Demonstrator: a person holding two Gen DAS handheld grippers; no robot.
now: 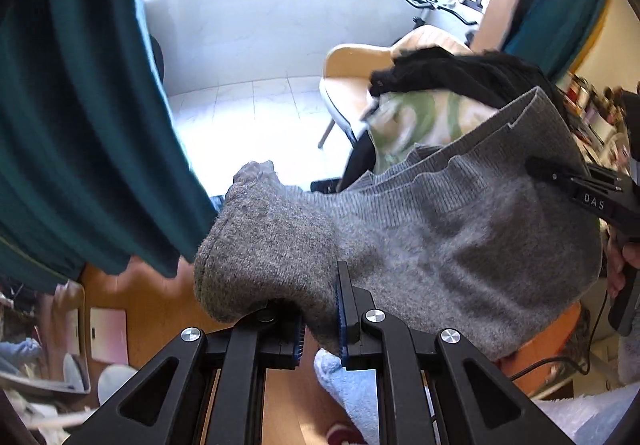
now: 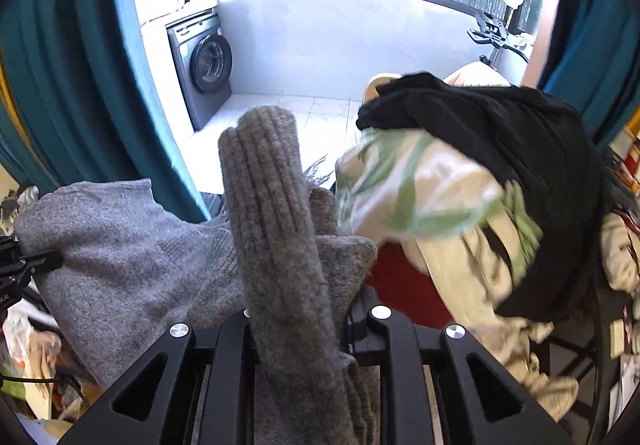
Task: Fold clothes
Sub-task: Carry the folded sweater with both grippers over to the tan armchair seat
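Grey knit, a sweater (image 1: 440,229), hangs stretched in the air between the two tools: the left gripper (image 1: 320,319) is clenched on one fuzzy corner, the right gripper (image 2: 298,319) is clamped on a ribbed cuff or hem that stands up between its jaws. No fold shows in it yet, so the folding looks barely begun, with the garment not laid flat anywhere. Behind it a heap of other clothes (image 2: 480,173), black and leaf-printed, waits on a chair (image 1: 352,65).

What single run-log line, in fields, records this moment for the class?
stage: sweater lifted, unfolded | left gripper: shut on grey sweater | right gripper: shut on grey sweater | background: clothes pile on chair
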